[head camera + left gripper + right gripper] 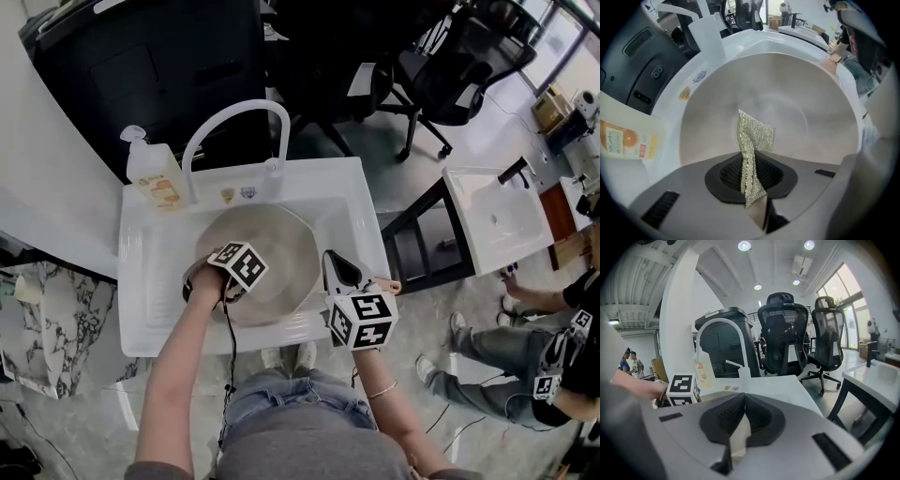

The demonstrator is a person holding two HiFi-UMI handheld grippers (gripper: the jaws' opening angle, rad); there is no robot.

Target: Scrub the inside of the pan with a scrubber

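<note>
A wide, pale grey pan (286, 246) lies in the white sink (349, 202). My left gripper (225, 279) reaches into the pan's left side and is shut on a silvery mesh scrubber (752, 138), which hangs above the pan's inner surface (801, 103). In the left gripper view the jaws (751, 180) pinch the scrubber's lower part. My right gripper (340, 269) is at the pan's right rim, beside a pinkish handle stub (385, 284). Its jaws (739, 430) are shut, with nothing seen between them, and they face the faucet and chairs.
A white arched faucet (234, 117) stands at the sink's back, with a soap bottle (155, 178) at its left corner. A second white sink (497, 216) stands to the right. Office chairs (450, 75) are behind, and a seated person (525, 347) is on the floor at right.
</note>
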